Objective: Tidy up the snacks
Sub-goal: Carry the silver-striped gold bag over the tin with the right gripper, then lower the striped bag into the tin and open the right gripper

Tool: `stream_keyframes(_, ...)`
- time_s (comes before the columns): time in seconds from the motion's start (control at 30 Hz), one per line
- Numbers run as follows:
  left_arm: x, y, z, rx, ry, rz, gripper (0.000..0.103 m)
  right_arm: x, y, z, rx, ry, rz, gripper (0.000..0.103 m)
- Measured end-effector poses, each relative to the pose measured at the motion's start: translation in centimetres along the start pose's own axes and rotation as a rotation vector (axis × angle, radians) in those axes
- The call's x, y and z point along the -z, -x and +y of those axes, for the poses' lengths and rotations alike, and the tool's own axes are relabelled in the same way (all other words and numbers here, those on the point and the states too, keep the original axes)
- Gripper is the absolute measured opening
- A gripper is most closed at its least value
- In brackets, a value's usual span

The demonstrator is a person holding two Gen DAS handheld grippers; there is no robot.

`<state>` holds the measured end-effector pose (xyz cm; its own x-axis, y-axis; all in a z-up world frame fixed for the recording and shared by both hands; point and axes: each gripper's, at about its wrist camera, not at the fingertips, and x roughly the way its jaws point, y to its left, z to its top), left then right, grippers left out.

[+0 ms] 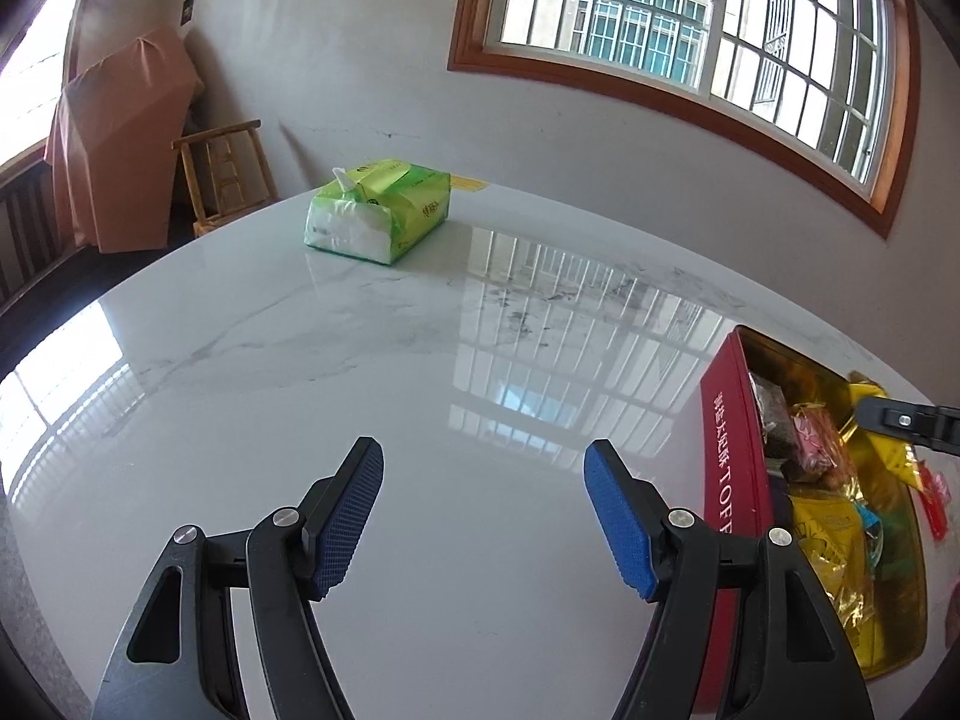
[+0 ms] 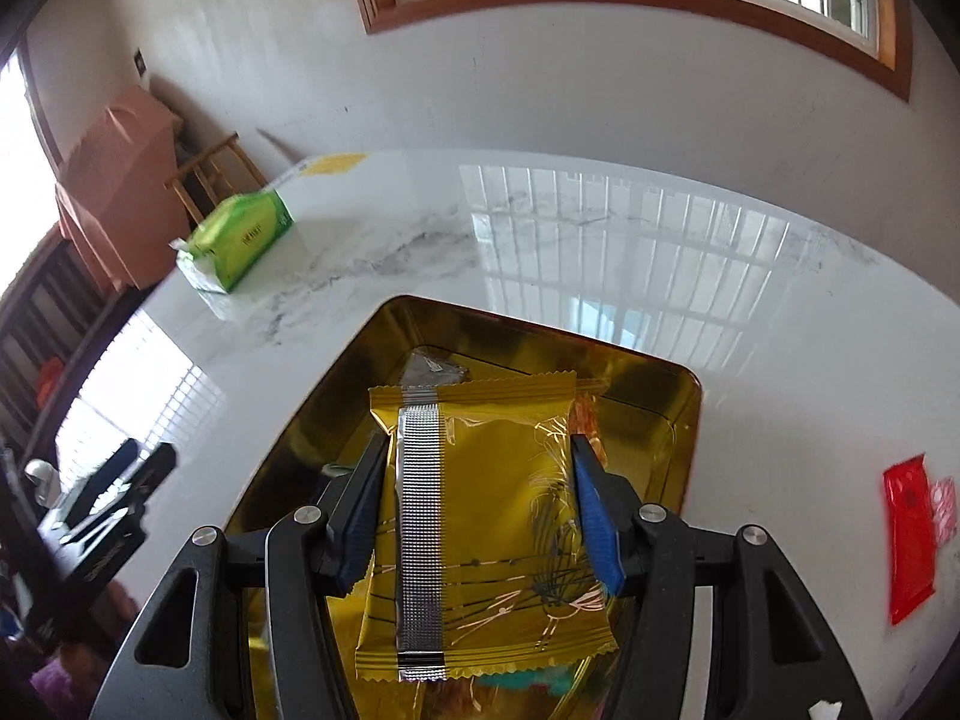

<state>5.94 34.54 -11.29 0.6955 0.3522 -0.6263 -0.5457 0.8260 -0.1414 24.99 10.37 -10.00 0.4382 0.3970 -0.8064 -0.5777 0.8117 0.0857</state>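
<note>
A red tin box [image 1: 729, 450] with a gold lining [image 2: 648, 402] stands on the white marble table [image 1: 372, 372], holding several wrapped snacks [image 1: 822, 516]. In the right wrist view my right gripper [image 2: 477, 504] is shut on a gold snack packet [image 2: 480, 516] with a silver seam, held over the tin. My left gripper [image 1: 483, 516] hangs open over bare table left of the tin, nothing between its blue pads [image 1: 348, 522]. A black finger of the right gripper [image 1: 906, 423] shows over the tin in the left wrist view; the left gripper [image 2: 114, 492] shows at the right wrist view's left edge.
A green tissue pack [image 1: 375, 213] lies at the far side of the table. A red packet [image 2: 909, 534] and a pink one [image 2: 943, 507] lie on the table right of the tin. A wooden chair [image 1: 225, 171] and a cloth-covered object [image 1: 120, 144] stand beyond the table.
</note>
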Motion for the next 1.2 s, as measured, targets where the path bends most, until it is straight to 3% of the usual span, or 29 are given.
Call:
stream_keyframes(0.7,0.0,0.2,-0.5,-0.004,-0.018,-0.006,0.07,-1.8,-2.8,1.2,0.068,-0.007,0.016,0.056)
stream_keyframes(0.87,0.0,0.1,-0.6,-0.01,-0.023,-0.003,0.071,-1.5,-0.8,0.6,0.012,-0.042,-0.082,0.067)
stream_keyframes(1.03,0.0,0.1,-0.5,-0.019,-0.023,-0.004,0.072,-0.9,2.1,-0.1,-0.02,-0.071,-0.181,0.068)
stream_keyframes(1.2,-0.1,0.0,-0.5,-0.025,-0.022,0.001,0.073,2.7,6.3,-2.8,0.021,-0.086,-0.248,0.077)
